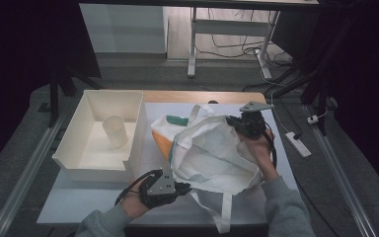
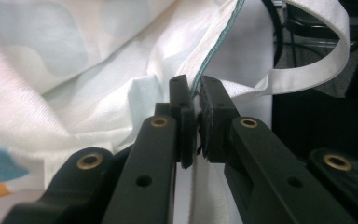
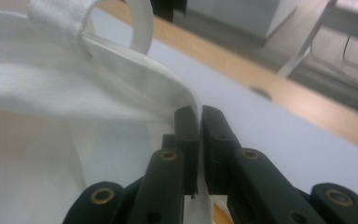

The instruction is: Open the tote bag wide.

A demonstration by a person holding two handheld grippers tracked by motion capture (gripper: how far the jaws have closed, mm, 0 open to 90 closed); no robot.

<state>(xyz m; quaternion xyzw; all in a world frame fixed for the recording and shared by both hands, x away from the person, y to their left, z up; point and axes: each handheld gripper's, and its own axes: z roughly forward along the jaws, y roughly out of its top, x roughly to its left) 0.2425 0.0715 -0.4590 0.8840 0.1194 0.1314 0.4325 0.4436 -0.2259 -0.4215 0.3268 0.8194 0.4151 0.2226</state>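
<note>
From above, a white cloth bag [image 1: 212, 153] lies on the table [image 1: 79, 200], just right of a white bin [image 1: 91, 168] that holds a cup [image 1: 115, 131]. The left gripper [image 1: 180, 187] pinches the bag's near left edge; the right gripper [image 1: 237, 121] holds its far right edge, lifted.

In the left gripper view, the jaws are clamped on the bag's teal-trimmed hem [image 2: 214, 51], with a strap [image 2: 307, 70] looping to the right.

In the right gripper view, the jaws are clenched on the bag's white rim [image 3: 135, 70], the blue table top [image 3: 270, 130] beyond.
</note>
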